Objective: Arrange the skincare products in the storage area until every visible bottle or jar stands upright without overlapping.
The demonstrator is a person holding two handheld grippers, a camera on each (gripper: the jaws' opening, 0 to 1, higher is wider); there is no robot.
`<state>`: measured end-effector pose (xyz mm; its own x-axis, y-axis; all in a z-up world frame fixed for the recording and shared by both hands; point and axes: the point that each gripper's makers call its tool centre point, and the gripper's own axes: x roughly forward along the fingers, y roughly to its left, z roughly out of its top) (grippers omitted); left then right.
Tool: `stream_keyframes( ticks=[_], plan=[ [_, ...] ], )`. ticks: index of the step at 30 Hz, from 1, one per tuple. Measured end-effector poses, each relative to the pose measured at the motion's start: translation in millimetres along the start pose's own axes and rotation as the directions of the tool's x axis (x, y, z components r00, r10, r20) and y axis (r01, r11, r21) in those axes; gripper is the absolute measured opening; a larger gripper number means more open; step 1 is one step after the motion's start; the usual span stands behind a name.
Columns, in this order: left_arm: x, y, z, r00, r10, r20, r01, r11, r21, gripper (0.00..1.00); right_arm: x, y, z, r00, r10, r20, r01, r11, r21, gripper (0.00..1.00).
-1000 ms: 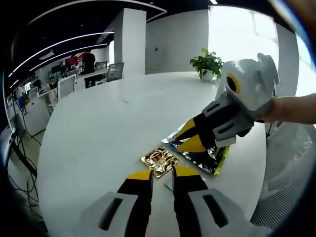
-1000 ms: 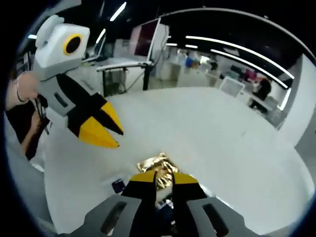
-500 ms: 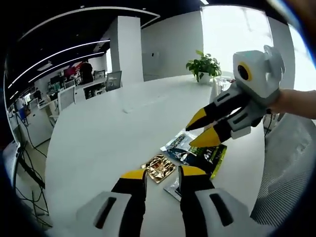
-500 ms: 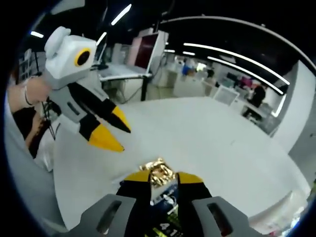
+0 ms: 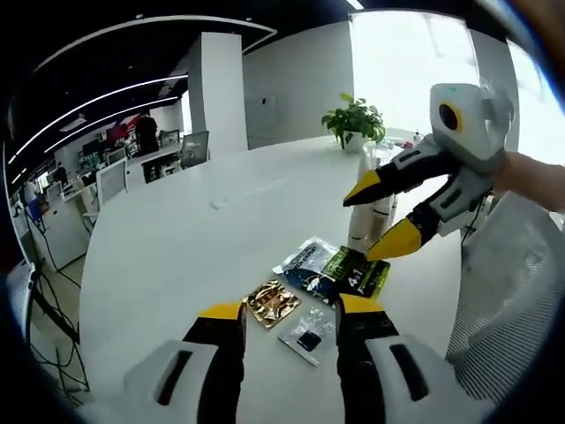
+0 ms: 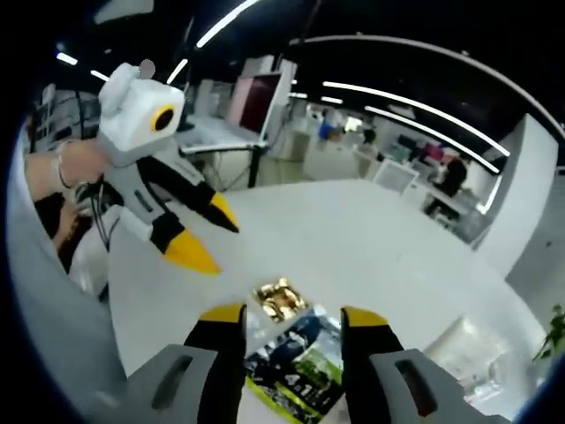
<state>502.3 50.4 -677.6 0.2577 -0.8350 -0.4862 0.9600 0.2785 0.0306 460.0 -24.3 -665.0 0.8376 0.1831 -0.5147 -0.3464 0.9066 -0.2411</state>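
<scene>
Flat skincare sachets lie near the white table's [image 5: 177, 230] edge: a gold one [image 5: 271, 302], a small clear one with a dark square [image 5: 307, 334], a blue-silver one [image 5: 305, 261] and a dark green packet [image 5: 355, 272] that the blue one partly overlaps. A clear upright bottle [image 5: 371, 221] stands behind them. My left gripper [image 5: 291, 309] is open, low over the gold and clear sachets. My right gripper [image 5: 378, 218] hangs open above the green packet. In the right gripper view, the right gripper [image 6: 293, 315] is open over the gold sachet [image 6: 281, 296] and green packet [image 6: 296, 380]; the left gripper [image 6: 210, 237] hovers at left.
A potted plant [image 5: 353, 119] stands at the table's far side. A clear container [image 6: 468, 353] sits at the lower right of the right gripper view. A mesh chair back [image 5: 503, 291] is beside the table edge. Office desks and people are far off.
Both grippers' jaws have spread from nearly shut to wide open. The right gripper has risen off the sachets, uncovering the green and blue packets. Both cameras shifted.
</scene>
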Motion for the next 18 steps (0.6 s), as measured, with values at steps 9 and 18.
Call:
stream_keyframes(
  ticks=[9,18],
  plan=[
    [-6,-6.6,3.4,0.999,-0.03,0.015,0.03,1.0,-0.006,0.47,-26,-11,-11.4,0.999,-0.035,-0.023,0.036,0.999,0.013,0.58],
    [-9,-10.8,1.2,0.999,-0.045,0.01,0.045,0.999,-0.01,0.48,-42,-19,-25.1,0.997,-0.07,-0.037,0.072,0.996,0.053,0.73]
  ],
)
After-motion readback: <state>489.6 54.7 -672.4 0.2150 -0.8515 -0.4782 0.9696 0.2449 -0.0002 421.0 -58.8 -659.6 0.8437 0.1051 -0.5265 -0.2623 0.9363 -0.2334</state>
